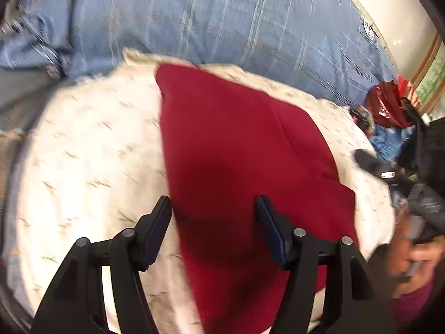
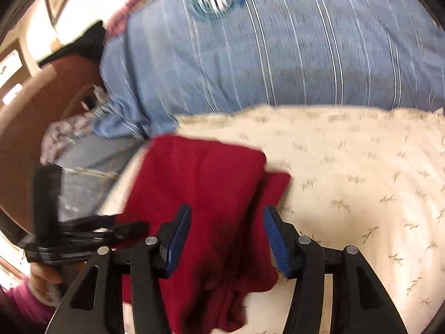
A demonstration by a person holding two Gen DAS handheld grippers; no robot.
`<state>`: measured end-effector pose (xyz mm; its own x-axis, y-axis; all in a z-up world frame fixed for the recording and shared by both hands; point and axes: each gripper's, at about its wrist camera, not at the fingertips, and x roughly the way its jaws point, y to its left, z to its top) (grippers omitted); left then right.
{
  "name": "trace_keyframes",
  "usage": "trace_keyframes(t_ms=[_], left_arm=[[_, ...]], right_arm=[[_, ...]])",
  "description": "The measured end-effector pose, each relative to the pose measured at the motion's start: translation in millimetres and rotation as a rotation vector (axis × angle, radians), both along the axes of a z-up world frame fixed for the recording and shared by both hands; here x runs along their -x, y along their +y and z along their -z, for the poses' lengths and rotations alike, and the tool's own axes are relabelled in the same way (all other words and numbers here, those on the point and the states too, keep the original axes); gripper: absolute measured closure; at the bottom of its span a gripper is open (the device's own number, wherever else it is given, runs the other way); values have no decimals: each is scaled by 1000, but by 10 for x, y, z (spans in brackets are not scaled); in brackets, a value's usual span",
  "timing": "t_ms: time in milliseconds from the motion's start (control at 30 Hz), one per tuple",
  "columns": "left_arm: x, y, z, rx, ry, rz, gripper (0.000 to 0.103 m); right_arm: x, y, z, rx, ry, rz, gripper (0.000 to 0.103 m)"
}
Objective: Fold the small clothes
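A dark red garment [image 1: 239, 150] lies folded on a cream patterned cloth [image 1: 89, 150]. It also shows in the right wrist view [image 2: 205, 194], with a second layer sticking out at its right edge. My left gripper [image 1: 214, 208] is open and empty just above the garment's near part. My right gripper [image 2: 226, 217] is open and empty above the garment's near right part. The left gripper also shows at the left of the right wrist view [image 2: 119, 229]. Both views are blurred by motion.
A blue striped bedcover [image 1: 222, 22] lies beyond the cream cloth [image 2: 361, 181]. A pile of red and blue items [image 1: 386, 111] sits at the far right. A brown wooden board [image 2: 33, 128] stands at the left. My right hand [image 1: 411, 258] shows at the lower right.
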<state>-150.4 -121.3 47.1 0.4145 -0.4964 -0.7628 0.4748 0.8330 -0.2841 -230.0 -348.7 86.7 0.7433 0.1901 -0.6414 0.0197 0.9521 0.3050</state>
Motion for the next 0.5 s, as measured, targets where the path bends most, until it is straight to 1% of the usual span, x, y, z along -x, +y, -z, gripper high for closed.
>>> trace_keyframes(t_ms=[33, 67, 100, 167, 233, 300, 333, 367, 433, 467, 500], left_arm=[[24, 11, -34, -16, -36, -21, 37], [24, 29, -35, -20, -49, -32, 35], [31, 37, -46, -20, -57, -43, 35], [45, 64, -60, -12, -53, -55, 34], [79, 77, -78, -18, -63, -66, 34], [122, 122, -96, -37, -95, -84, 33], [150, 141, -107, -44, -110, -92, 32], [174, 146, -118, -50, -126, -100, 32], [219, 154, -144, -53, -146, -105, 32], [240, 160, -157, -49, -154, -108, 32], [263, 177, -168, -47, -160, -111, 32]], right_arm=[[40, 39, -83, -6, -19, -29, 59], [68, 119, -141, 3, -33, -70, 61], [84, 232, -160, 29, -39, -110, 63], [98, 425, -109, 89, -25, -165, 70], [92, 575, 67, 171, 25, -181, 76], [26, 586, 361, 248, 113, -123, 81], [18, 555, 463, 251, 134, -107, 82], [8, 540, 510, 234, 126, -98, 82], [-4, 526, 478, 190, 109, -79, 82], [8, 522, 436, 172, 103, -71, 78], [37, 521, 402, 163, 97, -67, 78]])
